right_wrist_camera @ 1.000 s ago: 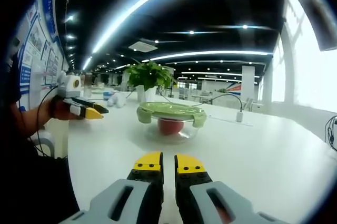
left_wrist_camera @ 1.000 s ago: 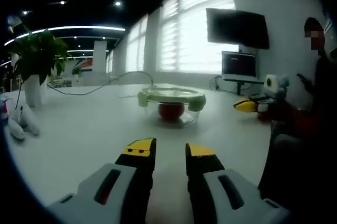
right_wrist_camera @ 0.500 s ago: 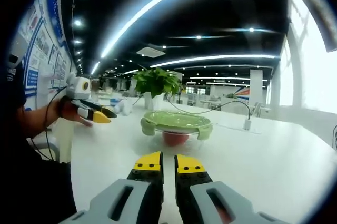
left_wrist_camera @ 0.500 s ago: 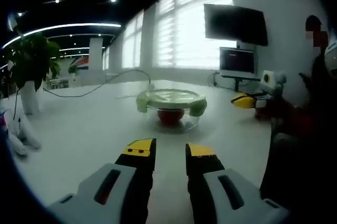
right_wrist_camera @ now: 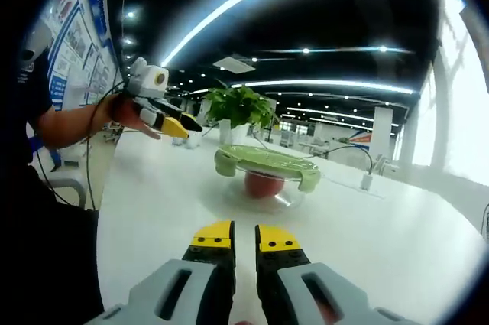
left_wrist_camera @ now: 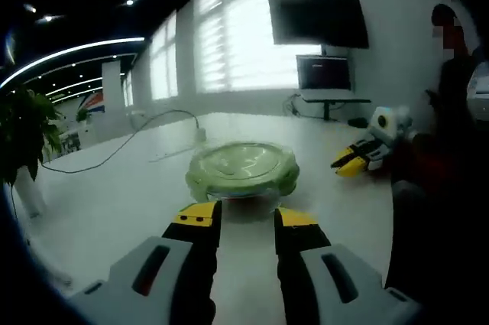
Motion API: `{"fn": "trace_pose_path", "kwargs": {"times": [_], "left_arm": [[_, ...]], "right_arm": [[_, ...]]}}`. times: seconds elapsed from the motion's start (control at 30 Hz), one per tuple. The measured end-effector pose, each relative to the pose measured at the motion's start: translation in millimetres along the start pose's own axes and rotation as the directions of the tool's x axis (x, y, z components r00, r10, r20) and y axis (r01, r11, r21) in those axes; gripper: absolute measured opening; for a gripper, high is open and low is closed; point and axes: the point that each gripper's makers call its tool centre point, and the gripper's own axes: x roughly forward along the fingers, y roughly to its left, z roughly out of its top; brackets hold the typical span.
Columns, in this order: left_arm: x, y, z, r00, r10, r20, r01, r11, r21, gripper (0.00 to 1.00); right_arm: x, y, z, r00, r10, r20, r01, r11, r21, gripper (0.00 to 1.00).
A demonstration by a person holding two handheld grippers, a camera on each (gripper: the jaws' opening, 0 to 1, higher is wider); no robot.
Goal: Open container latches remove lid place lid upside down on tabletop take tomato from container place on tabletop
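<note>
A round glass container (right_wrist_camera: 269,191) with a green latched lid (right_wrist_camera: 266,161) stands on the white table (right_wrist_camera: 153,210), and a red tomato (right_wrist_camera: 262,185) shows through the glass. In the left gripper view the lid (left_wrist_camera: 243,169) lies just beyond my left gripper (left_wrist_camera: 247,218), whose jaws stand open with nothing between them. The left gripper (right_wrist_camera: 166,120) also hangs above the table to the container's left, held by a hand. My right gripper (right_wrist_camera: 246,236) is shut and empty, well short of the container. It also sits low to the container's right (left_wrist_camera: 357,158).
A potted plant (right_wrist_camera: 241,107) stands behind the container. A white cable (left_wrist_camera: 153,122) runs across the far table to a plug (right_wrist_camera: 367,182). A dark screen (left_wrist_camera: 317,19) and a small monitor (left_wrist_camera: 324,74) are by the wall. The person's body (left_wrist_camera: 451,187) is close on the right.
My left gripper has risen and come close to the container, so its view now looks down on the lid. The right gripper has shifted only slightly.
</note>
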Motion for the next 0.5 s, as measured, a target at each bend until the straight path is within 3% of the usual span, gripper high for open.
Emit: {"fn": "trace_pose_path", "kwargs": {"times": [0.23,0.4,0.5], "left_arm": [[26.2,21.3,18.7,0.997,-0.046,-0.062,0.048,0.999,0.024,0.31],[45.9,27.9,19.9,0.984,-0.097,-0.152,0.108,0.992,0.068,0.33],[57.3,28.4,18.2,0.967,-0.14,-0.212,0.163,0.982,0.092,0.35]], "right_arm": [[-1.6,-1.4,2.0,1.0,0.009,0.016,-0.01,0.999,0.031,0.06],[-2.3,-0.6,3.4,1.0,0.011,0.023,-0.012,0.999,0.036,0.06],[-2.3,-0.3,3.6,1.0,0.011,0.024,-0.012,0.999,0.036,0.06]]}}
